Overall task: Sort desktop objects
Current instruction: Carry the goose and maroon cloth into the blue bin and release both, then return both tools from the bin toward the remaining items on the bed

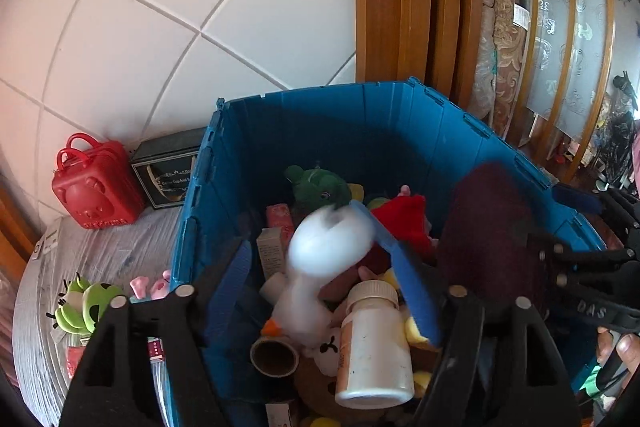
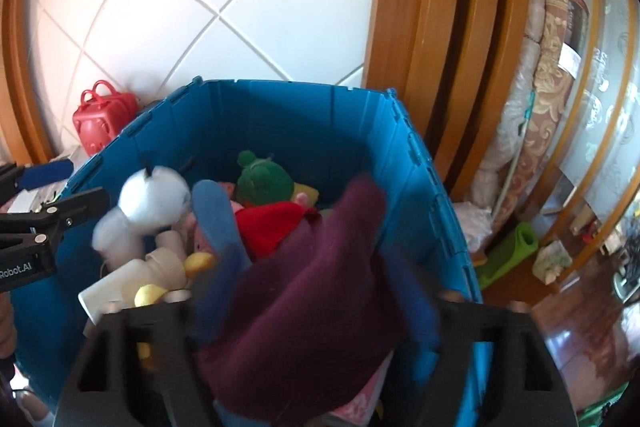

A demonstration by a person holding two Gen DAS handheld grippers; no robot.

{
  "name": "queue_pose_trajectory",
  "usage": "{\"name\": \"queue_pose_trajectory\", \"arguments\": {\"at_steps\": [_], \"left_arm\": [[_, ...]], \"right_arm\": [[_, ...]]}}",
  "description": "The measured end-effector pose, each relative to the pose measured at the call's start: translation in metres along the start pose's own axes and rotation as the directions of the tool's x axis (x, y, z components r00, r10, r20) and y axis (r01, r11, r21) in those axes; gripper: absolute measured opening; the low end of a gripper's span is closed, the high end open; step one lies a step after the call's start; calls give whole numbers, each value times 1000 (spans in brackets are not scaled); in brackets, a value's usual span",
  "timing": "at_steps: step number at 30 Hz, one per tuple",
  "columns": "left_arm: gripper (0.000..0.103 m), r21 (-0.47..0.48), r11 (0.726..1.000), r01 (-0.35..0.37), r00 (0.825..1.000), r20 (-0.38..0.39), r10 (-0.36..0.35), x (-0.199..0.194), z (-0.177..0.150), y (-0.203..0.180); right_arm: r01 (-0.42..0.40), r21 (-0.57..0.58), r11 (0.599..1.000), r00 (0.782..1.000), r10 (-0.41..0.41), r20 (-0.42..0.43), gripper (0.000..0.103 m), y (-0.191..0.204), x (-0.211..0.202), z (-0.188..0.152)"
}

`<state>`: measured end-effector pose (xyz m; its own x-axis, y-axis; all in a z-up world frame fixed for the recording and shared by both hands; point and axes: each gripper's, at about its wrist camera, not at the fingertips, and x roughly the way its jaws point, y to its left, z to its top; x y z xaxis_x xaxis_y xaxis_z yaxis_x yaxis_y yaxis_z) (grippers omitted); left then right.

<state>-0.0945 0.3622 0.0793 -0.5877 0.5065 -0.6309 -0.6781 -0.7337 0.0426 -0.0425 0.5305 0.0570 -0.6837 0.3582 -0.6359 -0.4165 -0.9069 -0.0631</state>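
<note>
Blue crate [image 1: 400, 131], red case [image 1: 96, 183] beside, white bottle [image 1: 374, 343] inside

bright daylight | fisheye-warped edges | motion blur mid-frame | dark vignette corners

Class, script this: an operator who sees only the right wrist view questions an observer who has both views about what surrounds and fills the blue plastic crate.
Operator: What lies on the table left of the blue plastic crate?
Observer: A green frog-shaped toy.
Operator: What stands beside the red plastic carry case?
Observer: A black printed box, between case and crate.
Operator: Is there anything round low in the crate?
Observer: A brown cardboard tape roll, lying next to the white capped bottle.
</note>
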Motion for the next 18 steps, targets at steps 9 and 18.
{"name": "queue_pose_trajectory", "arguments": {"at_steps": [9, 18], "left_arm": [[76, -6, 1000, 6, 999, 35, -6, -19, -8, 9], [84, -30, 998, -55, 979, 194, 59, -63, -23, 35]], "right_arm": [[41, 1, 999, 999, -41, 20, 103, 10, -17, -7], [-17, 26, 1000, 985, 12, 174, 103, 54, -65, -8]]}}
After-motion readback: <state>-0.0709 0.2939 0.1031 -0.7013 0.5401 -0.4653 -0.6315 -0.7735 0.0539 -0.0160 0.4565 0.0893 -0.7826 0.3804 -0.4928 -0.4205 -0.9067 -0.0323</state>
